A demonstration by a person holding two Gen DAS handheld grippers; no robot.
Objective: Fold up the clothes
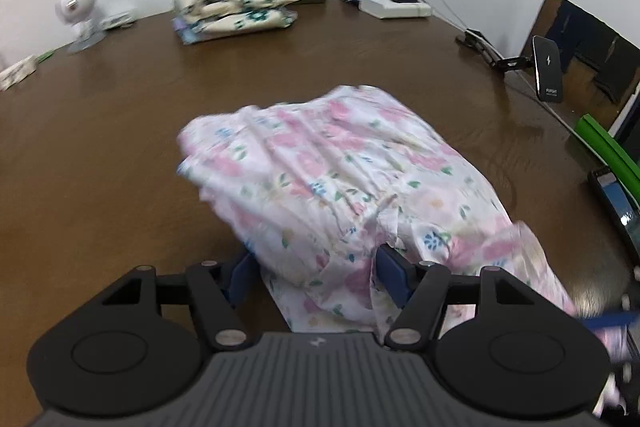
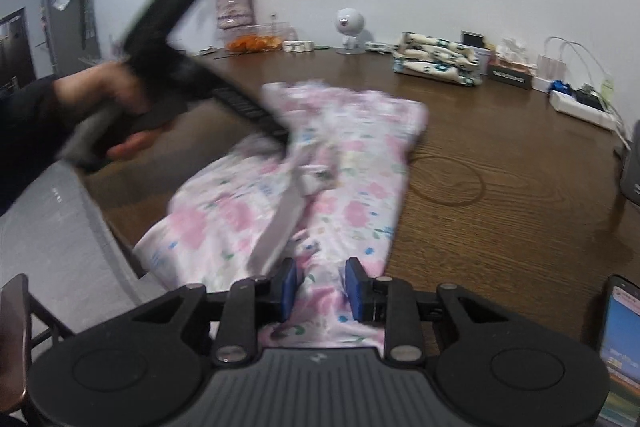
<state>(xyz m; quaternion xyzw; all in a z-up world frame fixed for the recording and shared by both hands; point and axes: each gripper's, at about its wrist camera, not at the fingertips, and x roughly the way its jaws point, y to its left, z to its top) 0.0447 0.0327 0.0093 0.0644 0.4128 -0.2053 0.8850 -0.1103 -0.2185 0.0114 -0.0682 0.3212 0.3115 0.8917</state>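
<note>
While the pink floral garment (image 1: 320, 179) lies bunched on the brown table (image 1: 100, 147), the left gripper (image 1: 316, 275) stands fairly wide, cloth between its blue pads without a visible pinch. The right gripper (image 2: 320, 287), narrowly parted, straddles the garment's near edge; grip cannot be confirmed. Folded floral clothes (image 1: 236, 7) sit far.

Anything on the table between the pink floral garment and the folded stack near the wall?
No. In the left wrist view only bare brown table lies between the pink floral garment and the folded stack.
</note>
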